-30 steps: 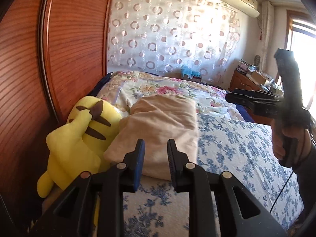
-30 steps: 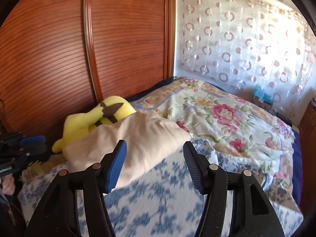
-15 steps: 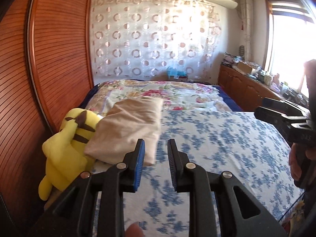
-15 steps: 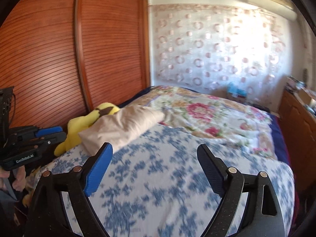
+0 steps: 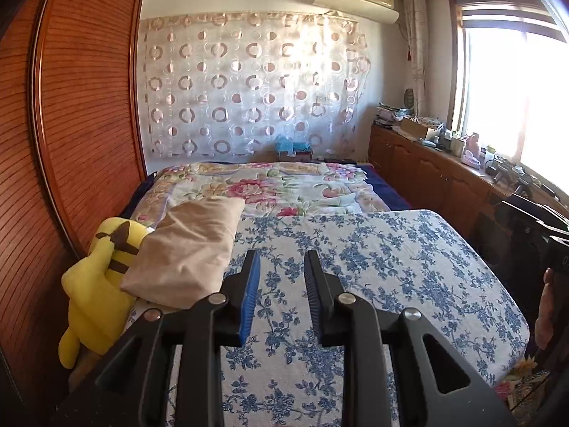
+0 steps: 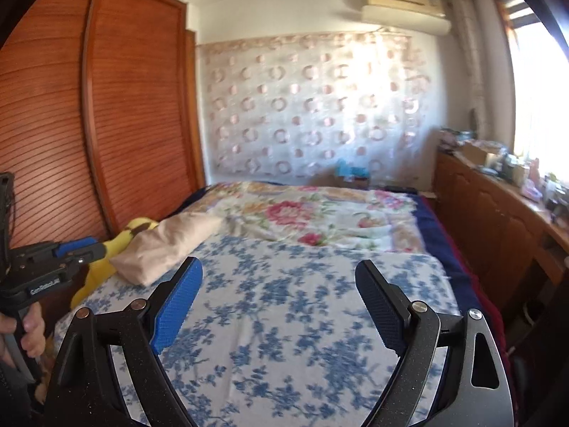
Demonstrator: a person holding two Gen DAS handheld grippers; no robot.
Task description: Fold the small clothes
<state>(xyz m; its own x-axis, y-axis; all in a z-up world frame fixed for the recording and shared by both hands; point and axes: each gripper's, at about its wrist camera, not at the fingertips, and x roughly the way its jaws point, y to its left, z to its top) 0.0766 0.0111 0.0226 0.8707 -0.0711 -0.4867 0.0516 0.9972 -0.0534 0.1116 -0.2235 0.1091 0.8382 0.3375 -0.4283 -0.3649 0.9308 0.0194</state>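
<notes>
- Two claws hang over the bed [image 5: 391,249], both holding nothing: the left claw [image 5: 281,284] has its jaws a narrow gap apart and has just been opening slightly; the right claw [image 6: 281,306] stands spread wide.
- One folded beige garment [image 5: 192,245] lies ahead and left of both claws, at the bed's left edge, on the blue-flowered sheet [image 6: 284,302].
- It looks plump, smooth and pillow-like, with no claw touching it.
- One yellow plush toy [image 5: 96,284] sits against its left side, between it and the wooden wardrobe [image 5: 71,124].
- One floral quilt [image 5: 284,188] covers the bed's far end.
</notes>
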